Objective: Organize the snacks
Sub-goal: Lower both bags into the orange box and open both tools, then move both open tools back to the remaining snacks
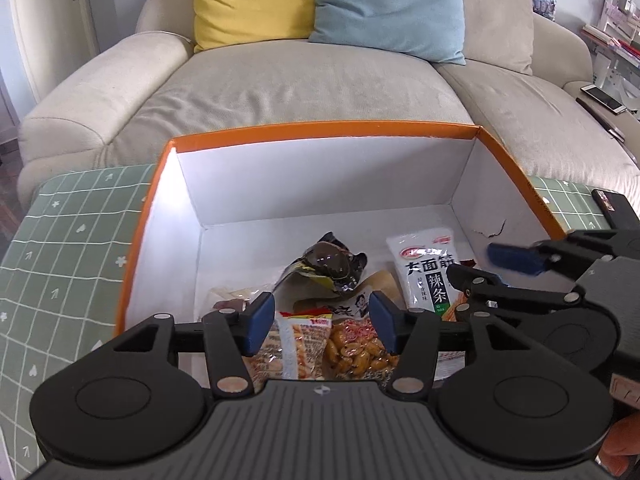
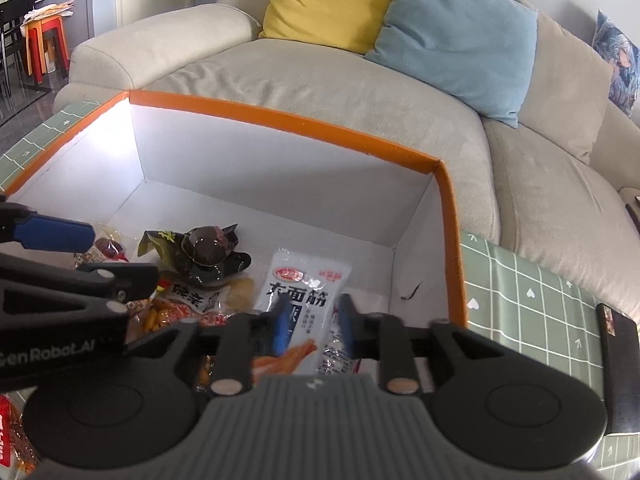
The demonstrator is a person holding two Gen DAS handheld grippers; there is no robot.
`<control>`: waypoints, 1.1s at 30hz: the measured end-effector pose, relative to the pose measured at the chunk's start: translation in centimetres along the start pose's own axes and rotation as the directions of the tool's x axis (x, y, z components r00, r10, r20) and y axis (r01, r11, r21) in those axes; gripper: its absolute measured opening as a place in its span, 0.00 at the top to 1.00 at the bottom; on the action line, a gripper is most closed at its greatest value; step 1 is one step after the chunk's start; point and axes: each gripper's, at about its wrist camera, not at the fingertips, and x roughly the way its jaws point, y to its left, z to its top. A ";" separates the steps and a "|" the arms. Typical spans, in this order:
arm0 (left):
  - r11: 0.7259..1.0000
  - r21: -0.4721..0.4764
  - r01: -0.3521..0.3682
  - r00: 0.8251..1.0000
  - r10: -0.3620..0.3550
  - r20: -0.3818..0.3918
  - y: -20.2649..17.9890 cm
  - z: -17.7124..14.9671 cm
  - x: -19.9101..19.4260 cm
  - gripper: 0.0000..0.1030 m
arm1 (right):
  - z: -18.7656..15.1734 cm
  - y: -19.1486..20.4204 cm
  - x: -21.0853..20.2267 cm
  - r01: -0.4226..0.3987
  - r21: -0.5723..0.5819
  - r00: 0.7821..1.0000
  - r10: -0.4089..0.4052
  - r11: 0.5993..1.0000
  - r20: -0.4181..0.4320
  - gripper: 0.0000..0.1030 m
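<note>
An open box (image 1: 320, 130) with an orange rim and white inner walls stands on a surface (image 1: 60, 240) covered by a green grid-patterned cloth, in front of a beige sofa (image 1: 300, 92) bearing 1 yellow cushion (image 1: 252, 0) and 1 blue cushion (image 1: 388, 4). The snacks lie together on the box floor toward its near side. A white packet (image 2: 308, 280) with large dark characters and a picture of orange strips lies flat to the right. Left of it rests a crumpled dark packet (image 1: 324, 264) holding a glossy brown rounded item. Nearer the camera lie a clear packet of orange-yellow nuts (image 1: 356, 352) and a red-and-white packet of peanuts (image 1: 288, 344).

The left claw (image 1: 322, 324) points steeply down over the nut and peanut packets, its blue pads spread apart with nothing pressed between them. The right claw (image 2: 312, 324) points steeply down over the lower part of the white packet, its blue pads partly parted and blurred; the packet shows in the gap, and no pad visibly presses on it. The 2 claws sit side by side over the box, each visible at the edge of the other's view. A dark flat object (image 2: 616, 328) lies on the cloth right of the box.
</note>
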 end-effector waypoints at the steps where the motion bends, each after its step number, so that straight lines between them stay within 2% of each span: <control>1: 1.000 -0.001 -0.001 1.000 0.001 0.000 0.0 -0.1 -0.2 0.37 | 0.0 -0.1 -0.2 0.004 0.004 1.000 -0.004 1.000 0.003 0.65; 4: 1.000 0.001 0.003 1.000 -0.003 0.007 -0.2 -0.3 -0.9 0.37 | 0.1 -0.3 -0.9 0.008 0.022 1.000 -0.008 1.000 0.009 0.63; 7: 1.000 0.006 -0.003 1.000 0.003 0.028 -0.3 -0.5 -1.9 0.37 | 0.2 -0.5 -2.1 0.021 0.029 0.999 -0.022 0.999 0.027 0.57; 12: 1.000 -0.003 -0.006 0.997 0.006 0.081 -0.3 -0.9 -4.2 0.36 | -0.1 -0.9 -4.9 0.018 0.043 0.997 -0.021 0.999 0.072 0.41; 14: 1.000 0.003 -0.031 0.992 0.031 0.120 -0.4 -1.3 -5.1 0.36 | -0.5 -1.1 -6.1 0.004 0.060 0.996 -0.009 0.998 0.088 0.37; 17: 0.998 0.007 -0.061 0.984 0.059 0.170 -0.5 -2.0 -6.5 0.36 | -1.3 -1.3 -7.9 -0.015 0.095 0.994 0.005 0.995 0.105 0.36; 23: 0.999 -0.004 -0.052 0.964 0.052 0.262 -0.6 -4.0 -9.4 0.36 | -4.1 -1.0 -11.7 -0.060 0.138 0.987 0.038 0.989 0.156 0.33; 28: 0.999 -0.006 -0.040 0.958 0.040 0.285 -1.1 -6.4 -11.1 0.36 | -7.1 -0.2 -14.4 -0.069 0.146 0.982 0.041 0.987 0.186 0.30; 33: 0.996 0.048 -0.070 0.958 0.053 0.281 -2.1 -9.2 -12.1 0.35 | -10.4 0.6 -16.3 -0.084 0.171 0.981 0.051 0.982 0.189 0.30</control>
